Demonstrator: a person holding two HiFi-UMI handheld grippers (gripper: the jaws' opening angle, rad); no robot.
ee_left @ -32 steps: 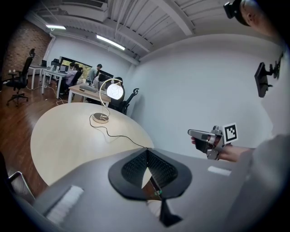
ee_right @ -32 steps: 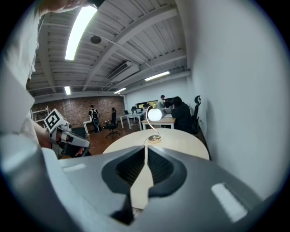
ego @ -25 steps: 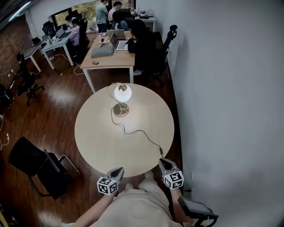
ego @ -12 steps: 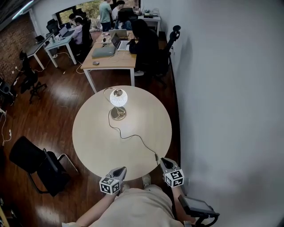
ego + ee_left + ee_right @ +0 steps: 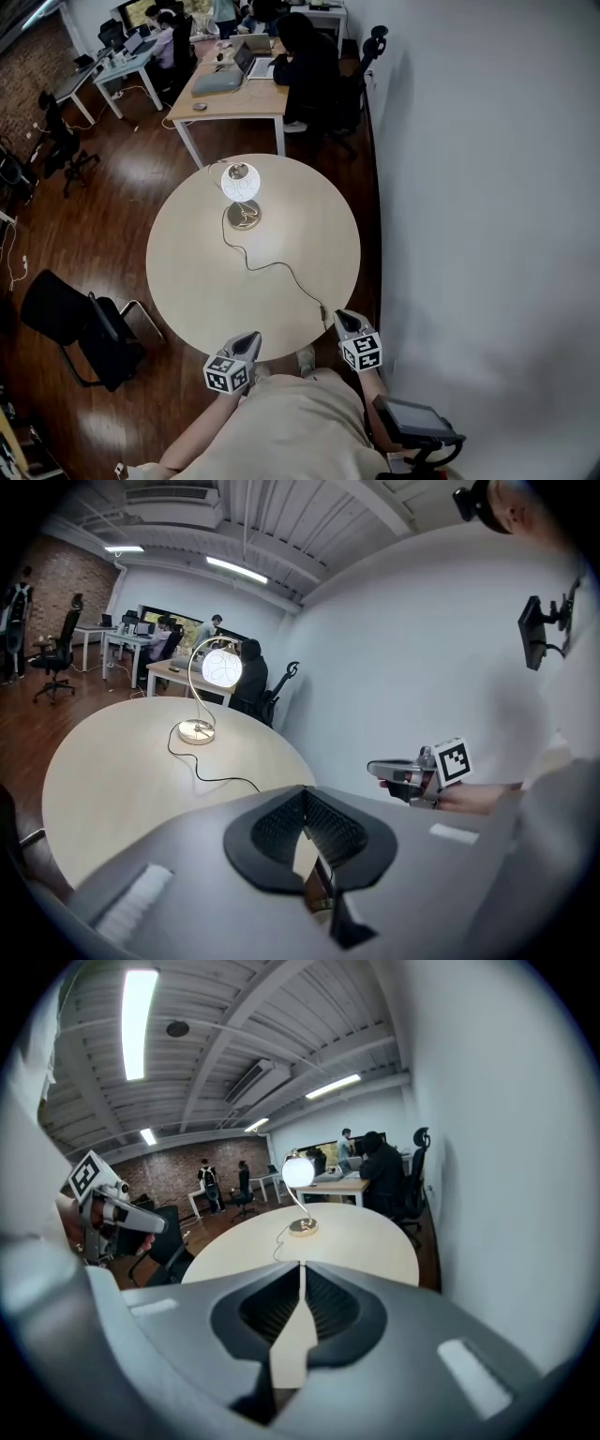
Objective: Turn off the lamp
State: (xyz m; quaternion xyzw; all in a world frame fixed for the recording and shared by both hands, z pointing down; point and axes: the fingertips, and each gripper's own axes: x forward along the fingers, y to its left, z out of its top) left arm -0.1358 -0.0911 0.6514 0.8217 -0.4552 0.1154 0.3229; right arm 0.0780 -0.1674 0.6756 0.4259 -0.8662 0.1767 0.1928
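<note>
A lit lamp with a white globe and a round brass base stands on the far part of a round beige table. Its black cord snakes to the table's near right edge. My left gripper and right gripper hang at the near edge, both shut with nothing between the jaws, far from the lamp. The left gripper view shows the globe and base ahead. In the right gripper view the lamp is straight ahead across the table.
A white wall runs close along the right. A black chair stands left of the table. Behind the table are wooden desks with seated people. A black stand with a dark screen sits at my right.
The head view has shifted, so table and lamp sit higher and further left. Both grippers have moved along the table's near edge. The lamp stays lit.
</note>
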